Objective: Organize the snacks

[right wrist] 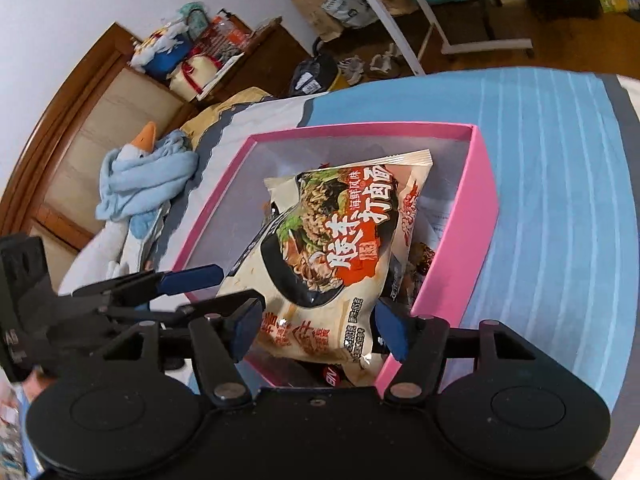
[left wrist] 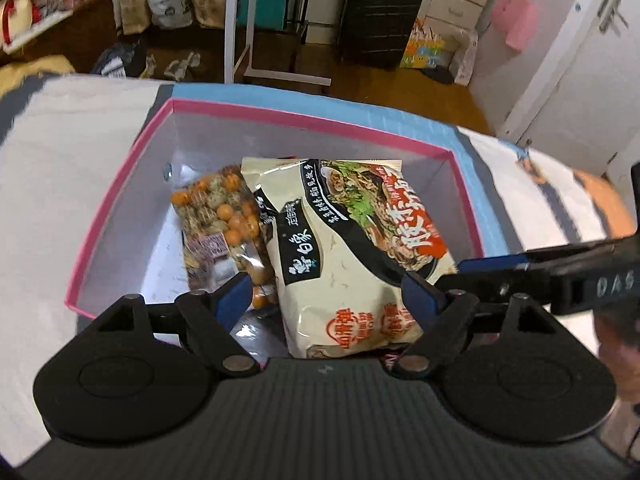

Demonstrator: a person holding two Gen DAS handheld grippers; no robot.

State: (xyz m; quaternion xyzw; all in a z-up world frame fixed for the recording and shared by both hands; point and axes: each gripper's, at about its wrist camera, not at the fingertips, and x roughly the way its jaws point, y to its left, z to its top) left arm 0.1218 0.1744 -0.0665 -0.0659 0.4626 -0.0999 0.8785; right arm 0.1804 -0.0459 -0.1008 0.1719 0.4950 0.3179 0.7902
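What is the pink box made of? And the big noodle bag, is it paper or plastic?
The pink box looks like stiff cardboard: thin flat walls, sharp folded corners, matte pink outside, pale inside. The noodle bag looks like printed plastic film: it shines, crinkles, and has a crimped sealed edge at the top. The bag of round snacks beside it seems to be clear plastic, since you can see the balls through it.

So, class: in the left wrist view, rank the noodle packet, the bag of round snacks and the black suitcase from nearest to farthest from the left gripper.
1. Noodle packet: between the open fingers of the left gripper, in the pink box.
2. Bag of round snacks: just left, also in the box; nearly as close.
3. Black suitcase: on the floor by the far wall.
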